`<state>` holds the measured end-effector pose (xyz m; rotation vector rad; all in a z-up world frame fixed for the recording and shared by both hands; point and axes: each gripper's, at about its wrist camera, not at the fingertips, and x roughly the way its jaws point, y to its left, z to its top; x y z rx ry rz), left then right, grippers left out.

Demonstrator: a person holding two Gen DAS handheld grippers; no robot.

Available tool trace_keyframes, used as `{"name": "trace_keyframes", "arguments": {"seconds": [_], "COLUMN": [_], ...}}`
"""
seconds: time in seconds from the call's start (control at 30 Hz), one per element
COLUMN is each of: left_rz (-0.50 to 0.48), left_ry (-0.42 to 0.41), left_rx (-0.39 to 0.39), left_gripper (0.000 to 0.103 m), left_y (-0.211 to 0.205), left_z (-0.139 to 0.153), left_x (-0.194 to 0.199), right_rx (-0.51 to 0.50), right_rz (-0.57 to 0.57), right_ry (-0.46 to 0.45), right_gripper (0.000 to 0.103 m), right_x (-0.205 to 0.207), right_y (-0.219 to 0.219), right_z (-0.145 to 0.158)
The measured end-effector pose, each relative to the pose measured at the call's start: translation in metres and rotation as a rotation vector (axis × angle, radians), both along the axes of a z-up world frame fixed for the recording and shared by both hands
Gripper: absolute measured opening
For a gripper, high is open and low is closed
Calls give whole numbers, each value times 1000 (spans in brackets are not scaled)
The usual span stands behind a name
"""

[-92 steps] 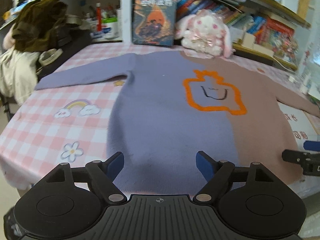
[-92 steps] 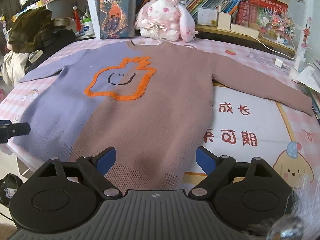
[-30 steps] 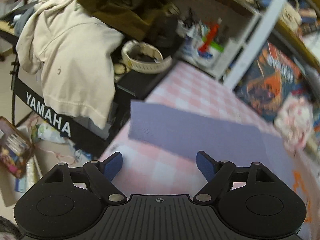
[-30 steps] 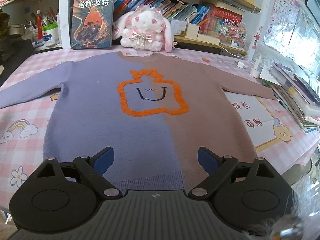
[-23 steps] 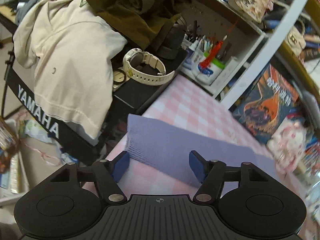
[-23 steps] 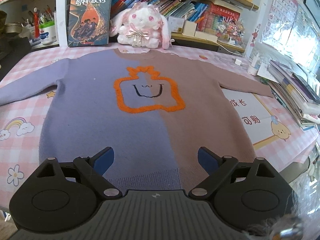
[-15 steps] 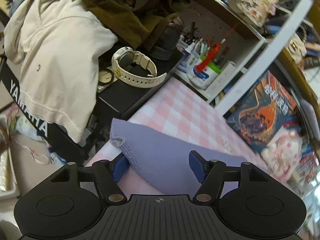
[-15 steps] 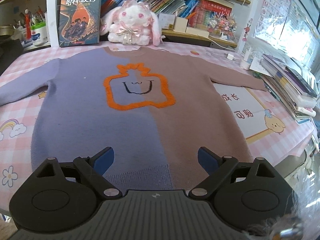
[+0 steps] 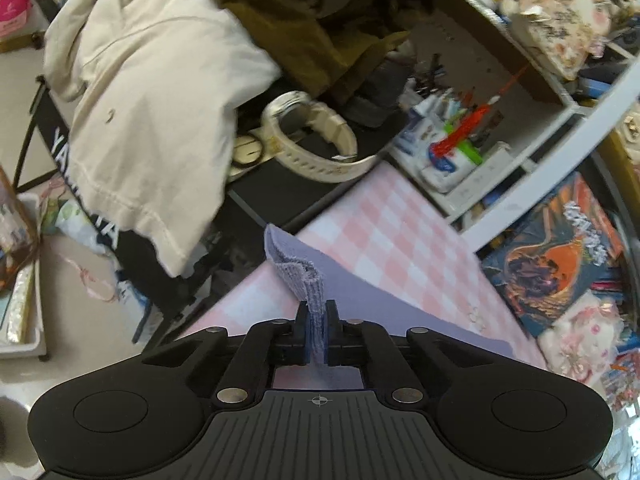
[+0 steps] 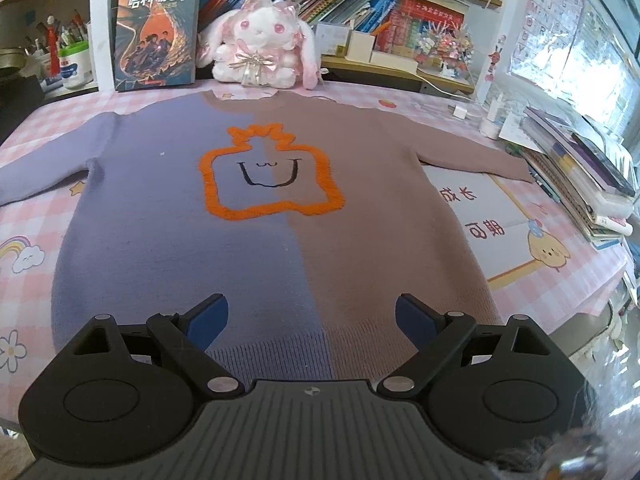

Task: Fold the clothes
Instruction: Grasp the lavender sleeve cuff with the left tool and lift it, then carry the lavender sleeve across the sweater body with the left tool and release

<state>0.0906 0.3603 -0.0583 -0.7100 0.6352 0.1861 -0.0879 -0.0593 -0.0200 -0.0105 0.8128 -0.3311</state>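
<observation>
The two-tone sweater (image 10: 256,216), lilac on one half and dusty brown on the other with an orange outlined figure on the chest, lies face up and spread flat on the pink checked tablecloth (image 10: 400,96), its neck toward the plush rabbit (image 10: 260,48) and the book (image 10: 158,28) standing at the back. The left gripper (image 9: 316,328) has its jaws clamped together on the cuff of the lilac sleeve (image 9: 304,280), and the knit bunches up in a narrow ridge between the pads right at the table's corner. The risk, as I judge it, lies in that thin bite: only the cuff's edge seems pinched, so a quick pull toward the body of the garment could slip the knit out of the pads, or drag the whole sweater sideways and rumple the flat torso instead of folding the sleeve over it. The sleeve end also sits near the table edge beside a cream wristwatch (image 9: 316,140) and a cream hoodie (image 9: 152,92) draped over dark equipment, so a low sweep might snag these or let the cuff drop off the edge. The left gripper points downward at a moderate slant toward the corner. The right gripper (image 10: 312,322) stands wide apart and empty, angled down over the sweater's hem, its fingertips hovering above the ribbing on either side of the colour seam without gripping it.
</observation>
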Motion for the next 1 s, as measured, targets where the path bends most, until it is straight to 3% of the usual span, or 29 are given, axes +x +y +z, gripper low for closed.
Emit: {"name": "trace_keyframes", "arguments": {"seconds": [0.5,1.0], "left_rz": [-91,-171], "left_ry": [-198,-269], "left_rx": [79,175], "left_gripper": [3,3], "left_y": [-89,-274], "left_z": [70,116], "left_x": [-4,32], "right_rx": [62,164], "right_rz": [133,373], "right_ry": [-33,-60], "right_gripper": [91,91], "right_x": [19,54], "right_y": [-50,-176], "right_z": [-5,2]}}
